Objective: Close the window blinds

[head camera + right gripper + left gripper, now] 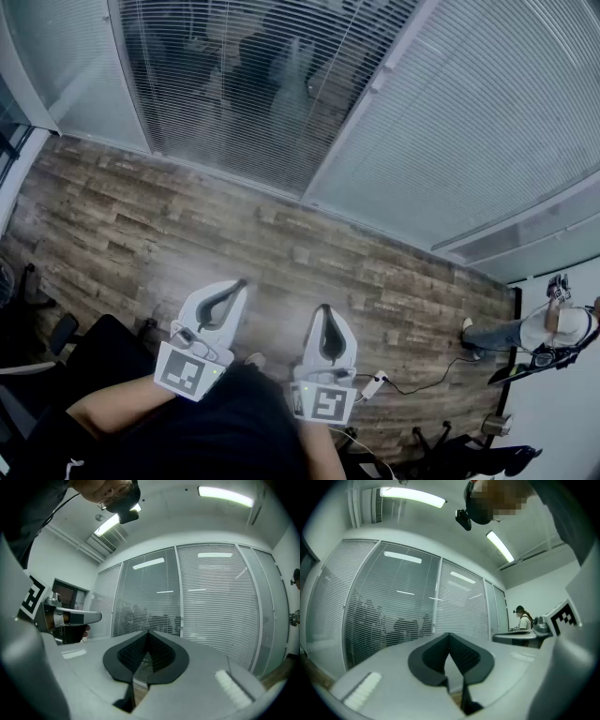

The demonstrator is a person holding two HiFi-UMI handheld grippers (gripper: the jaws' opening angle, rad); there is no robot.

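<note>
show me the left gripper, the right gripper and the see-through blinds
left gripper (238, 285) head view, shut jaw tips
right gripper (323, 309) head view, shut jaw tips
see-through blinds (234, 84) head view, middle slats

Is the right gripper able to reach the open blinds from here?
Probably not yet: the right gripper, shut and empty, is held well short of the open blinds, with wooden floor between. Nothing blocks the way.

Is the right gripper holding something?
No, the right gripper has its jaws closed together with nothing between them.
</note>
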